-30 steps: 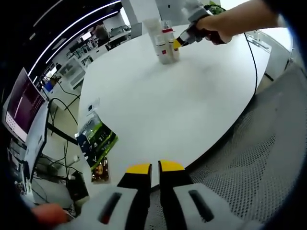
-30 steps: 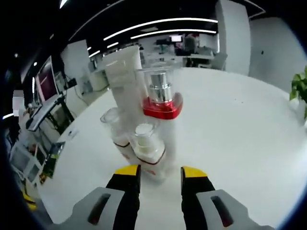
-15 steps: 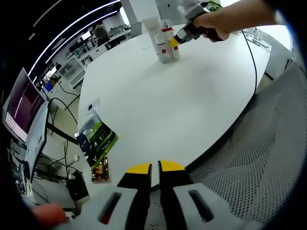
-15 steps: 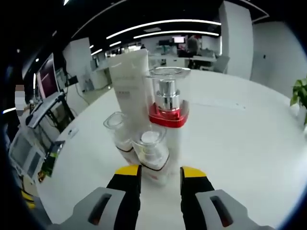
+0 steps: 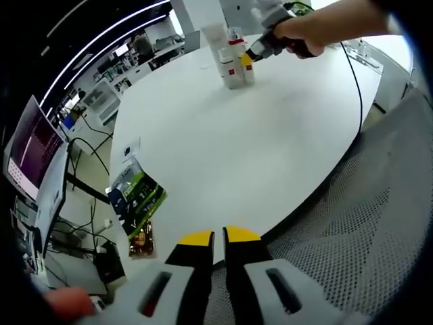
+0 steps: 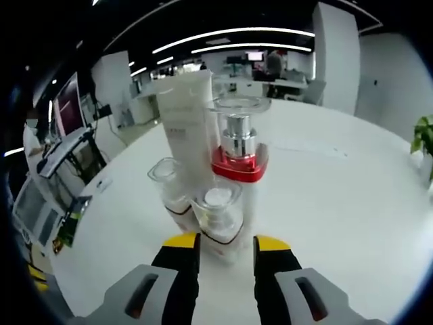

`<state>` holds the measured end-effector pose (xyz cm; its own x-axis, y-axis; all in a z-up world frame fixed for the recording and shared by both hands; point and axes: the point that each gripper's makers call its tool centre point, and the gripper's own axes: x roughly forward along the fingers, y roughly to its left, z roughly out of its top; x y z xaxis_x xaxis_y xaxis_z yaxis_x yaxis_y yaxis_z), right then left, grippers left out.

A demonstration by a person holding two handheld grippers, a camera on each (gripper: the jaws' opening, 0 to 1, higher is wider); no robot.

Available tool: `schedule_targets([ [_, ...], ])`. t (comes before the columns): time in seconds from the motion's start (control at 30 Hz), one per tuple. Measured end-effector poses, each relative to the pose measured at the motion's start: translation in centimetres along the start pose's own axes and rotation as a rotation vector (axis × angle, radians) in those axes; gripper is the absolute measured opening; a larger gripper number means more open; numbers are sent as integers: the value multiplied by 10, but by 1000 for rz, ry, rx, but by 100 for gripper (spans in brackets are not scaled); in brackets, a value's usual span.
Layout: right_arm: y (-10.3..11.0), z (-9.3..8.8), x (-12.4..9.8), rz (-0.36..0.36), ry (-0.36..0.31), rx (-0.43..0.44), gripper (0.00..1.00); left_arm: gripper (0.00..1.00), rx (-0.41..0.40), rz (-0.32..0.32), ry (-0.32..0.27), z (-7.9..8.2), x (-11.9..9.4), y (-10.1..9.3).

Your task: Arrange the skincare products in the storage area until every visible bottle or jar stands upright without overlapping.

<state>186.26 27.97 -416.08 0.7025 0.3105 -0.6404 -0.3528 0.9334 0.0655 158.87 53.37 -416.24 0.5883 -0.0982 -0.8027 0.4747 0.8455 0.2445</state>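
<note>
Standing upright in a tight cluster on the white desk (image 6: 352,203) are 4 skincare products. In the right gripper view, the tall white tube (image 6: 187,128) rises at the back of the cluster. Beside it stands the pump bottle (image 6: 237,152), which has a red collar, a silver pump and a clear cap over the pump. In front are 2 short bottles with clear caps: the front short bottle (image 6: 218,217) and the rear short bottle (image 6: 169,193). All 4 touch or nearly touch; the lower bodies of the rear items are hidden behind the front ones, and the print on the tube is too blurred to read.

The right tongs (image 6: 221,245) are open at a narrow to medium gap, yellow tips on either side of the base of the front short bottle. Contact with it cannot be confirmed.

In the left gripper view, the cluster (image 5: 232,57) sits toward the far edge of the desk, small and hard to resolve. A hand (image 5: 298,37) holds the right tongs against it. The left tongs (image 5: 219,238) hang past the near edge of the desk, jaws almost closed with a thin gap, holding nothing. A mesh chair (image 5: 365,223) lies beside that edge. A green packet (image 5: 139,196) lies below the desk edge, contents unclear.
</note>
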Motion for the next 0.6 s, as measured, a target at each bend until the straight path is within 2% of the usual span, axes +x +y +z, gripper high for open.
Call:
schedule_targets([
  [0.23,1,-8,-5,10,27,-80,25,0,-1,2,-1,0,0,1],
  [0.33,-9,-11,-5,-6,41,-94,24,0,0,2,-3,0,0,1],
  [0.4,-19,-11,-7,-19,37,-76,24,0,-1,3,-4,0,0,1],
  [0.6,-22,-10,-11,-30,29,-55,24,0,-2,5,-6,1,-1,1],
])
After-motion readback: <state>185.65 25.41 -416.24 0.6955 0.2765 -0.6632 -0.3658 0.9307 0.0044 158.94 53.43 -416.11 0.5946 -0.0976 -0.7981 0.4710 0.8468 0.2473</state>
